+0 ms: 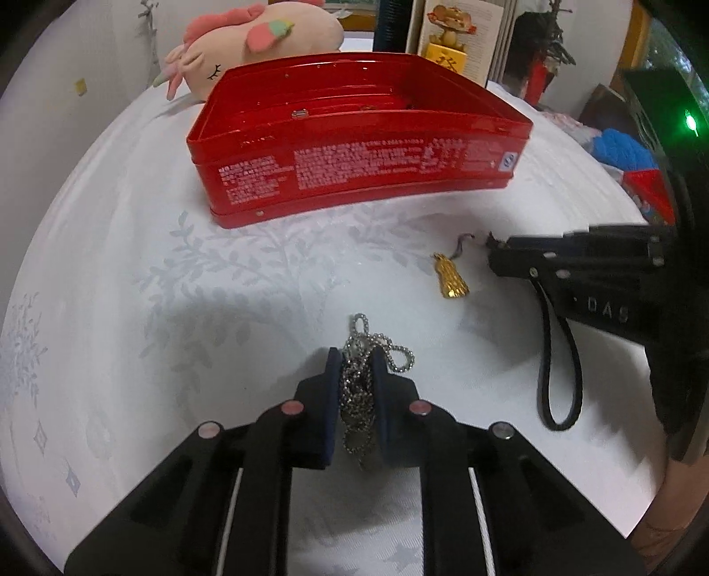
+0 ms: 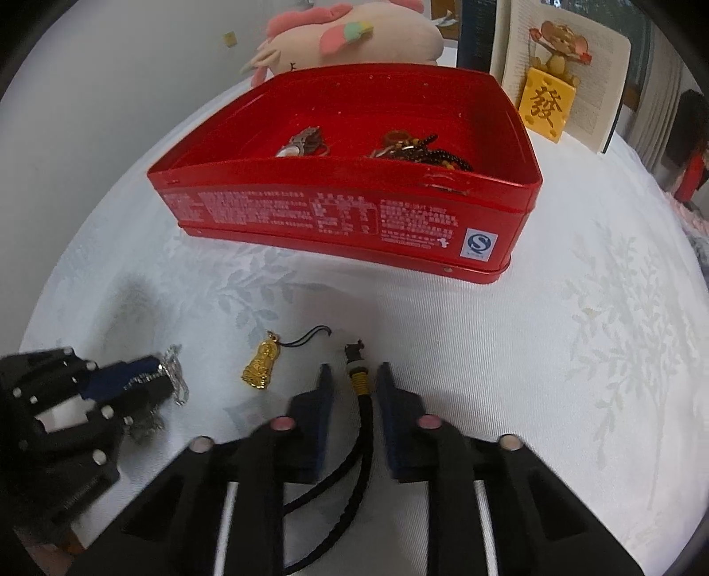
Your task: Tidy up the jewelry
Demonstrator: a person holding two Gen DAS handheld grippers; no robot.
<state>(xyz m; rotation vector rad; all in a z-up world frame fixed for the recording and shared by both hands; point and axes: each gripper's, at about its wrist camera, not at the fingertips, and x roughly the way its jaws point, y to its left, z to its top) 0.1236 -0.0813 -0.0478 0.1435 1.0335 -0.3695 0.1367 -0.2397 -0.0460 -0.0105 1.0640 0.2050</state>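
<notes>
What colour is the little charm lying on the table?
Shiny gold. The charm has a thin dark cord and shows best in the right wrist view.

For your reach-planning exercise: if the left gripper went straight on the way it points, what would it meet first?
Probably the red tin's printed near wall. The left gripper, shut on the silver ball chain, has only tablecloth ahead; depth is uncertain.

Both wrist cameras looked forward along their fingers, low and close over the white tablecloth (image 1: 133, 288), facing the red tin (image 1: 354, 146), left view from its left, right view higher; they shared tin, gold pendant (image 2: 261, 370), plush toy (image 1: 248, 40).
</notes>
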